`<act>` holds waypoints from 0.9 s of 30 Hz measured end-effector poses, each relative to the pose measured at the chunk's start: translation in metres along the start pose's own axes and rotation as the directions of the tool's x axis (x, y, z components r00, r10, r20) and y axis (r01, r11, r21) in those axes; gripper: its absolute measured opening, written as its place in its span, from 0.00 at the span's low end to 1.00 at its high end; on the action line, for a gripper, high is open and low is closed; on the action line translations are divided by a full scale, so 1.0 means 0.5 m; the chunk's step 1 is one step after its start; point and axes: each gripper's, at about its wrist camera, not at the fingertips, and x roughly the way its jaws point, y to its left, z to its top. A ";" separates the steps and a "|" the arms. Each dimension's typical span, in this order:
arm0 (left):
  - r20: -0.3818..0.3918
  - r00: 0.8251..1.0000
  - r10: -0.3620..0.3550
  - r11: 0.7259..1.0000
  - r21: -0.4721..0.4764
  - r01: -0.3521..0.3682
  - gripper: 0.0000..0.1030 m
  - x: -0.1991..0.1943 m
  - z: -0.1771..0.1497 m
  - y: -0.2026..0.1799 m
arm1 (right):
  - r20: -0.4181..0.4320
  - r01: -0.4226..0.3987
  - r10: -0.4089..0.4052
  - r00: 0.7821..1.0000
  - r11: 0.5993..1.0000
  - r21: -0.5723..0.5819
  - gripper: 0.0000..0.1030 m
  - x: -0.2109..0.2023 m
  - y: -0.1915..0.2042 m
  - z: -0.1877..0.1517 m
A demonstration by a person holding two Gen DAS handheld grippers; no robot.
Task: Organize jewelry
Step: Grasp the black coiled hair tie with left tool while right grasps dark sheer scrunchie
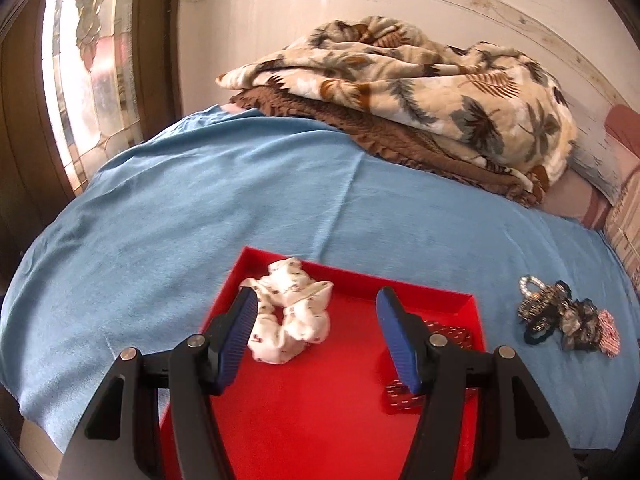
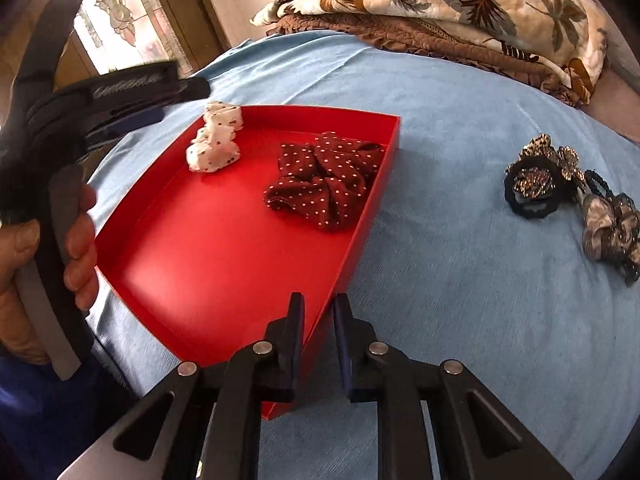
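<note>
A red tray [image 1: 320, 400] [image 2: 208, 264] lies on the blue bedsheet. In it are a white printed scrunchie [image 1: 288, 312] [image 2: 216, 144] and a dark red dotted scrunchie [image 2: 324, 180] [image 1: 404, 400]. My left gripper [image 1: 316, 304] is open and empty above the tray, its left finger next to the white scrunchie. My right gripper [image 2: 320, 308] is nearly shut and empty, its jaws a narrow gap apart over the tray's near right wall. A pile of dark hair ties and ornaments [image 1: 568, 316] [image 2: 560, 188] lies on the sheet right of the tray.
A folded leaf-print blanket [image 1: 420, 92] [image 2: 460, 8] on a brown one lies at the back of the bed. A wooden door and stained-glass window [image 1: 88, 80] are at the left. The person's hand holding the left gripper [image 2: 60, 216] shows in the right wrist view.
</note>
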 end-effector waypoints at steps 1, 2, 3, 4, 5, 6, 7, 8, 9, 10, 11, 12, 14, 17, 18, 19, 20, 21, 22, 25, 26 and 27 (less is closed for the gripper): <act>-0.001 1.000 -0.016 1.000 0.011 0.016 0.59 -0.006 0.003 -0.016 | 0.014 -0.006 0.006 1.000 1.000 0.003 0.21 -0.010 -0.006 -0.004; -0.001 0.999 -0.035 0.999 0.023 0.035 0.59 -0.013 0.005 -0.031 | 0.025 -0.009 0.009 1.000 1.000 0.004 0.24 -0.018 -0.012 -0.006; -0.001 0.998 -0.060 0.998 0.036 0.060 0.59 -0.020 0.007 -0.050 | 0.039 -0.009 0.009 0.999 1.000 0.005 0.33 -0.030 -0.021 -0.009; -0.002 0.996 -0.095 0.994 0.055 0.095 0.59 -0.031 0.009 -0.078 | 0.061 0.002 -0.003 0.998 1.000 0.007 0.39 -0.051 -0.038 -0.016; -0.003 0.993 -0.118 0.991 0.071 0.118 0.60 -0.038 0.008 -0.098 | 0.083 0.019 -0.020 0.996 1.000 0.012 0.40 -0.067 -0.053 -0.022; -0.009 0.989 -0.146 0.985 0.096 0.147 0.61 -0.044 0.007 -0.128 | 0.100 0.033 -0.035 0.994 0.999 0.019 0.40 -0.083 -0.071 -0.028; -0.019 0.985 -0.171 0.978 0.122 0.172 0.66 -0.047 0.005 -0.158 | 0.112 0.046 -0.049 0.992 0.999 0.027 0.40 -0.097 -0.089 -0.034; -0.027 0.982 -0.188 0.971 0.143 0.190 0.67 -0.048 0.001 -0.182 | 0.125 0.071 -0.076 0.989 0.996 0.046 0.40 -0.114 -0.118 -0.045; -0.037 0.979 -0.203 0.965 0.164 0.206 0.67 -0.048 -0.003 -0.209 | 0.133 0.094 -0.103 0.986 0.993 0.068 0.40 -0.128 -0.149 -0.054; -0.060 0.974 -0.217 0.956 0.188 0.225 0.67 -0.041 -0.008 -0.244 | 0.138 0.119 -0.132 0.982 0.988 0.095 0.40 -0.141 -0.186 -0.063; -0.079 0.971 -0.227 0.950 0.200 0.238 0.67 -0.034 -0.010 -0.269 | 0.140 0.143 -0.159 0.977 0.983 0.118 0.40 -0.150 -0.212 -0.070; -0.101 0.965 -0.242 0.943 0.211 0.258 0.67 -0.027 -0.015 -0.294 | 0.139 0.173 -0.193 0.971 0.974 0.147 0.41 -0.159 -0.244 -0.079; -0.142 0.953 -0.266 0.927 0.233 0.293 0.67 -0.005 -0.023 -0.340 | 0.136 0.216 -0.247 0.959 0.954 0.209 0.41 -0.178 -0.313 -0.097; -0.212 0.938 -0.275 0.913 0.248 0.324 0.67 0.046 -0.029 -0.395 | 0.146 0.237 -0.289 0.946 0.925 0.297 0.45 -0.206 -0.399 -0.112; -0.239 0.929 -0.282 0.911 0.239 0.337 0.67 0.068 -0.030 -0.409 | 0.156 0.232 -0.295 0.943 0.916 0.328 0.48 -0.215 -0.427 -0.113; -0.259 0.921 -0.292 0.909 0.226 0.351 0.67 0.085 -0.033 -0.419 | 0.165 0.224 -0.295 0.941 0.909 0.352 0.49 -0.223 -0.449 -0.112; -0.273 0.913 -0.303 0.906 0.215 0.365 0.67 0.101 -0.033 -0.425 | 0.173 0.211 -0.290 0.941 0.905 0.369 0.50 -0.228 -0.464 -0.109; -0.283 0.906 -0.315 0.902 0.208 0.379 0.67 0.118 -0.034 -0.431 | 0.187 0.188 -0.276 0.943 0.904 0.385 0.50 -0.231 -0.480 -0.102; -0.299 0.900 -0.318 0.897 0.214 0.388 0.67 0.137 -0.034 -0.441 | 0.202 0.166 -0.261 0.944 0.905 0.392 0.52 -0.233 -0.491 -0.096; -0.339 0.883 -0.324 0.881 0.231 0.412 0.67 0.177 -0.043 -0.455 | 0.245 0.126 -0.231 0.941 0.916 0.381 0.67 -0.228 -0.499 -0.065; -0.356 0.874 -0.331 0.877 0.226 0.424 0.67 0.188 -0.049 -0.457 | 0.251 0.128 -0.234 0.939 0.918 0.375 0.68 -0.223 -0.496 -0.058; -0.378 0.859 -0.346 0.871 0.212 0.444 0.67 0.197 -0.055 -0.460 | 0.254 0.138 -0.241 0.937 0.921 0.365 0.68 -0.214 -0.493 -0.045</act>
